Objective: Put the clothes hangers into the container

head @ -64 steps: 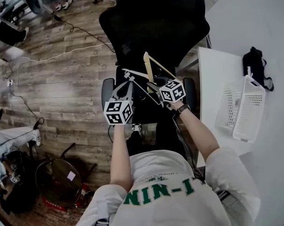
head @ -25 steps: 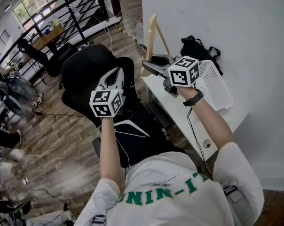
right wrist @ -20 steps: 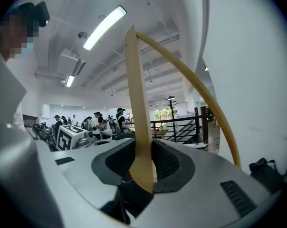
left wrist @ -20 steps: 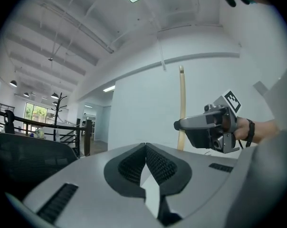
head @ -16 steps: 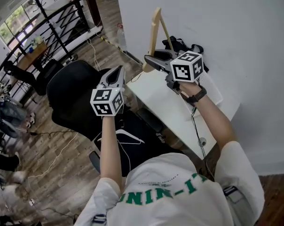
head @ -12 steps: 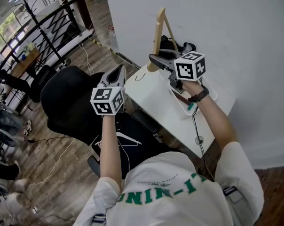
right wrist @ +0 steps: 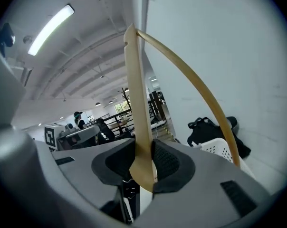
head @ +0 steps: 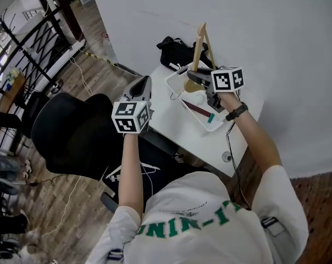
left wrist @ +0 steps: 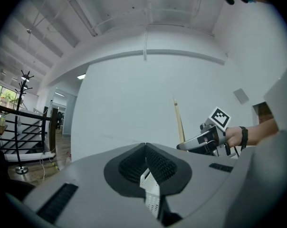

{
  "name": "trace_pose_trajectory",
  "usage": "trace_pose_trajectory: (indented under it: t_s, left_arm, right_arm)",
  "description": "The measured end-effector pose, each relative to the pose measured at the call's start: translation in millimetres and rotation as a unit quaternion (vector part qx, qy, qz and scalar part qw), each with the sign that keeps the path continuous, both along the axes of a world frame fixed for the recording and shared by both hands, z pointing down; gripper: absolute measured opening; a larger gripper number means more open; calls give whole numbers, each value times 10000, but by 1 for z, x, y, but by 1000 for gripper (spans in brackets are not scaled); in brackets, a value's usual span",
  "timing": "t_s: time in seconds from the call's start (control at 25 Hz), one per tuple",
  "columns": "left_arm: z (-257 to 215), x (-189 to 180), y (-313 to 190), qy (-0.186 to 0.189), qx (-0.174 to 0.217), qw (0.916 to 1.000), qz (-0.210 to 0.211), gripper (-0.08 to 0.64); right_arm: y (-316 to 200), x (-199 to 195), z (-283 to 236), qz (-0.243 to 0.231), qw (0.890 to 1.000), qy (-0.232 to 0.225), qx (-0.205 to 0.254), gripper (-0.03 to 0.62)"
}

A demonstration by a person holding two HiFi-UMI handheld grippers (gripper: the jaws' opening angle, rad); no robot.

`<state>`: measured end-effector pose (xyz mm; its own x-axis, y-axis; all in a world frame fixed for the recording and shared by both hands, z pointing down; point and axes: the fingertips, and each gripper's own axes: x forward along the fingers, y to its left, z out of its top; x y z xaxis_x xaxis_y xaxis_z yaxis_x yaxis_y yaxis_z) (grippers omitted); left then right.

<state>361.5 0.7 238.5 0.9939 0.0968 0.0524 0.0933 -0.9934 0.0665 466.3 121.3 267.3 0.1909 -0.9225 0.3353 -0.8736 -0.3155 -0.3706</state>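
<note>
Your right tongs (head: 191, 75) pinch the wooden hanger (head: 200, 44) over the white basket (head: 182, 101); your left tongs (head: 144, 82) are pressed together, empty

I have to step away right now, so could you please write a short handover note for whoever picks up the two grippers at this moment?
Right gripper: shut on the wooden hanger, which stands upright over the white basket on the table.
Left gripper: shut, nothing in it, held level near the table's edge.
Done: the wooden hanger is picked up and over the basket, not yet released.
Left: lower it in and let go, then probably fetch the white hanger lying on the black chair.
</note>
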Motion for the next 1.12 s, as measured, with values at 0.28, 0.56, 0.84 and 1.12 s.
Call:
trace_pose_trajectory:
  t_s: [0.28, 0.56, 0.84, 1.12]
  left_arm:
    - [25, 30, 13, -205, -130, 9992, 310, 14]
    - [46, 53, 18, -445, -176, 9977, 473, 14]
    - [60, 78, 8, -610, -236, 9968, 461, 14]
    - [78, 81, -4, -737, -339, 9961, 342, 15]
  right_arm:
    - [13, 32, 73, 412, 9959, -653, -478, 129]
    - [4, 63, 128, 709, 9819, -1731, -285, 133]
    - [-26, 97, 156, 727, 9714, -2252, -192, 138]
    - [-37, 111, 168, 702, 9777, -1953, -307, 159]
